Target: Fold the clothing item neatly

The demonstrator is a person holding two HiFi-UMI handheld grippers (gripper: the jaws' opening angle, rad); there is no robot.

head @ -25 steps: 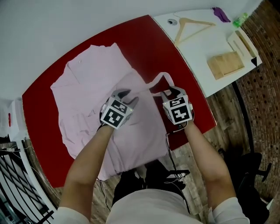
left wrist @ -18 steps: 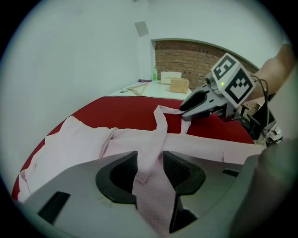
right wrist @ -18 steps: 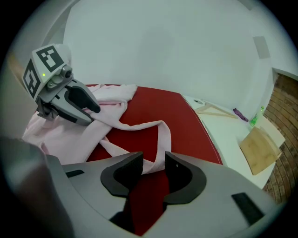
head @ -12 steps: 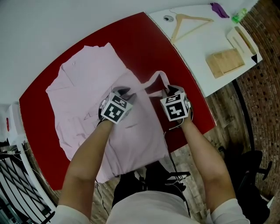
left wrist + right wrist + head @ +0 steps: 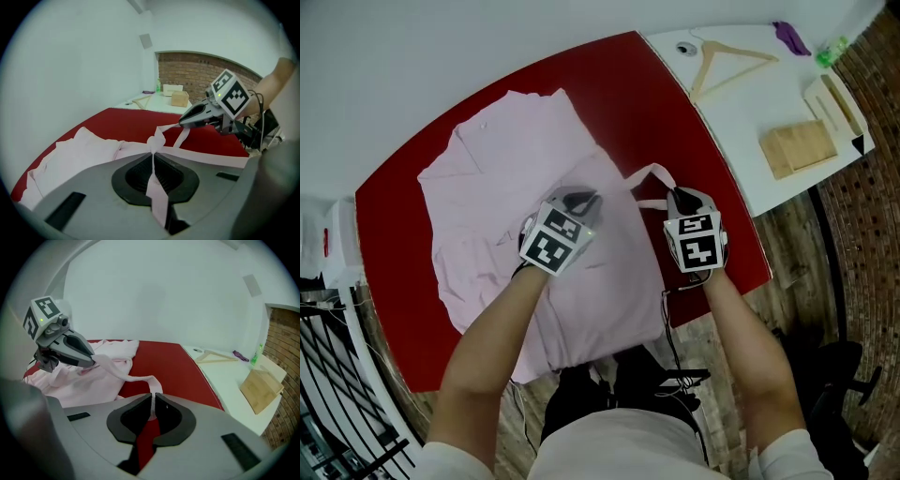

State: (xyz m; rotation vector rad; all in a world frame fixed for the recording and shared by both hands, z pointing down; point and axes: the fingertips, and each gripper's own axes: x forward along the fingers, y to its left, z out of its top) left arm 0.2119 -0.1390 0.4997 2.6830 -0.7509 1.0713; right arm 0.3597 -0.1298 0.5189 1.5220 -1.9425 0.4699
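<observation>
A pale pink shirt (image 5: 497, 187) lies spread on the red table (image 5: 619, 84). A narrow strip of its fabric (image 5: 649, 172) is raised off the table and stretches between my two grippers. My left gripper (image 5: 581, 199) is shut on the strip, which runs out of the jaws in a twisted bunch (image 5: 156, 139) in the left gripper view. My right gripper (image 5: 678, 195) is shut on the strip's other end (image 5: 151, 380) near the table's right edge. The jaws of both grippers have just been closing, with the fabric between them. The shirt's near hem hangs over the front edge.
A white table (image 5: 741, 122) adjoins on the right, carrying a wooden hanger (image 5: 727, 64), a wooden block (image 5: 797, 147), a purple item (image 5: 794, 37) and a green bottle (image 5: 834, 52). A black metal rack (image 5: 328, 394) stands at lower left. The floor is wood.
The left gripper's fingers stood apart over the shirt and are now together on the pink strip. The right gripper has shifted slightly right. The strip now spans between them.
</observation>
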